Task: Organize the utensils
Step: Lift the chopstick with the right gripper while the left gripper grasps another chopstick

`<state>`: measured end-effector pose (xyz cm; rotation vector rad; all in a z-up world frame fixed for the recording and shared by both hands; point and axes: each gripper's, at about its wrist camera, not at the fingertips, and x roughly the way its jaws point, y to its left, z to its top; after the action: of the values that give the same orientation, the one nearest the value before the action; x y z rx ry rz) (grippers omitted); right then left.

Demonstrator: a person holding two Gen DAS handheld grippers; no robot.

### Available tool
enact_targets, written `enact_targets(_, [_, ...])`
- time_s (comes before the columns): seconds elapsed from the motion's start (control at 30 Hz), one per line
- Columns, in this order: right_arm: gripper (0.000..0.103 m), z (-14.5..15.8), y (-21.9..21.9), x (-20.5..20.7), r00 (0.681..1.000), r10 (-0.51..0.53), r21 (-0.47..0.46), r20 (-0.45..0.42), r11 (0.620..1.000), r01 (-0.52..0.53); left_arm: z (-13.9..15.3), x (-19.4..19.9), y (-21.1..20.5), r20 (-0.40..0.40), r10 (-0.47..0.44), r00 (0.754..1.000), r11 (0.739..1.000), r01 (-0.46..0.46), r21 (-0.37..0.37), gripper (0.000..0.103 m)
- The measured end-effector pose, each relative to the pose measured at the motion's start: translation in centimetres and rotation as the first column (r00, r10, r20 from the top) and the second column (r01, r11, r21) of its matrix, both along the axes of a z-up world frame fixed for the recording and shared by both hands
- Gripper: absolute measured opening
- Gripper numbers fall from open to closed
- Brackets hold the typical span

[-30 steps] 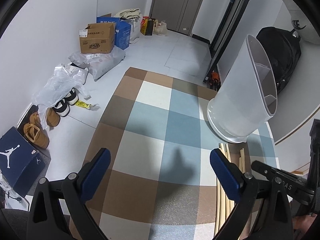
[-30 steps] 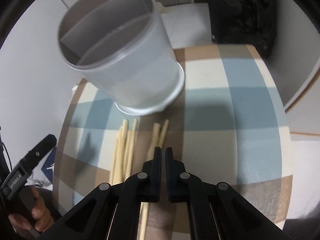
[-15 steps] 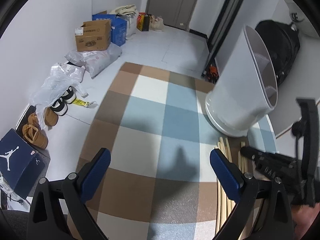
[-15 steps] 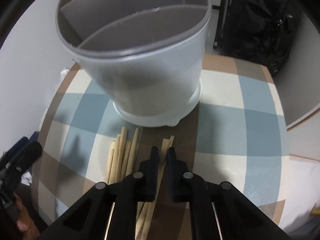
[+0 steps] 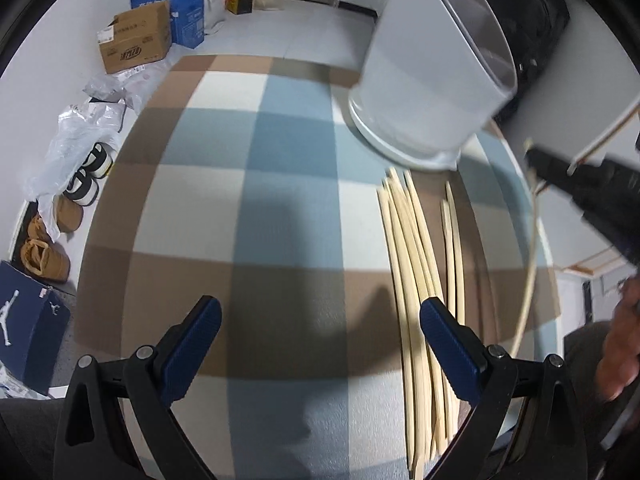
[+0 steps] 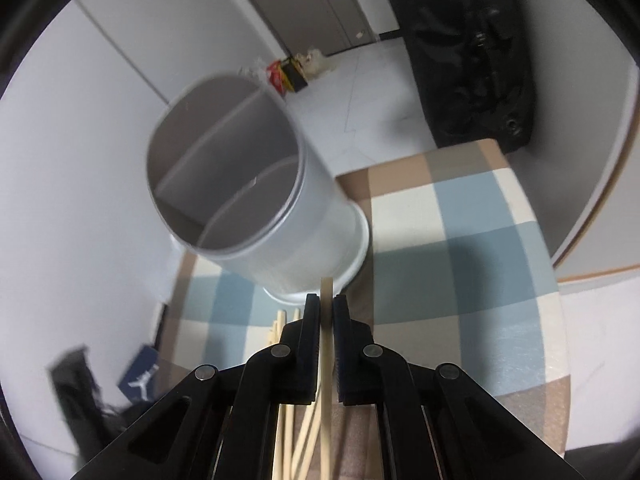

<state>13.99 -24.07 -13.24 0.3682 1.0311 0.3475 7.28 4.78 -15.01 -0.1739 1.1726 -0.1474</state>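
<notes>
Your right gripper (image 6: pixel 327 312) is clamped on one chopstick (image 6: pixel 327 344), lifted above the loose chopsticks (image 5: pixel 416 264) on the checked cloth (image 5: pixel 248 208). Your left gripper (image 5: pixel 320 330) stands wide apart, empty. Beyond stands the divided holder (image 6: pixel 256 208).

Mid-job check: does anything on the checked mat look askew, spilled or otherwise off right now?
Nothing looks damaged or spilled. The pale wooden chopsticks lie in a loose, uneven bundle on the checked mat, some crossing. The white divided plastic holder stands upright and looks empty. The right gripper pinches one chopstick; the left gripper is open.
</notes>
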Motion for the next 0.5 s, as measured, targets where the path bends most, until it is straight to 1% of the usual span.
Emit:
enact_targets(0.07, [0.006,0.4,-1.2,-0.2,1.0,-0.011,0.027,0.004,1.0,0.011,-0.2,-0.4,-0.9,-0.011,-0.02,1.0,0.999,0.02,0.05,0.097])
enact_targets(0.17, [0.006,1.0,-2.5,-0.7,1.0,-0.02,0.044,0.015,0.999,0.019,-0.3,-0.9,-1.9,-0.03,-0.035,0.999,0.995,0.037,0.088,0.097])
enact_targets(0.23, [0.006,1.4,-2.6,-1.1,1.0,-0.015,0.051,0.026,0.999,0.014,-0.3,-1.0,-2.3,-0.035,-0.038,0.999,0.993,0.042,0.113,0.097])
enact_targets(0.3, [0.006,0.8,-3.9,-1.3,0.999,-0.005,0.051,0.035,0.999,0.003,-0.5,-0.7,-2.5,-0.048,-0.042,0.998,0.989,0.048,0.14,0.097])
enact_targets(0.43, [0.006,0.3,-4.9,-1.7,0.998,0.02,0.067,0.051,0.997,-0.023,-0.2,-0.6,-2.5,-0.059,-0.022,0.998,0.983,0.032,0.183,0.097])
enact_targets(0.5, [0.006,0.3,-5.3,-2.1,0.997,0.03,0.073,0.074,0.997,-0.036,-0.4,-0.8,-2.2,-0.077,-0.012,0.997,0.981,0.026,0.193,0.088])
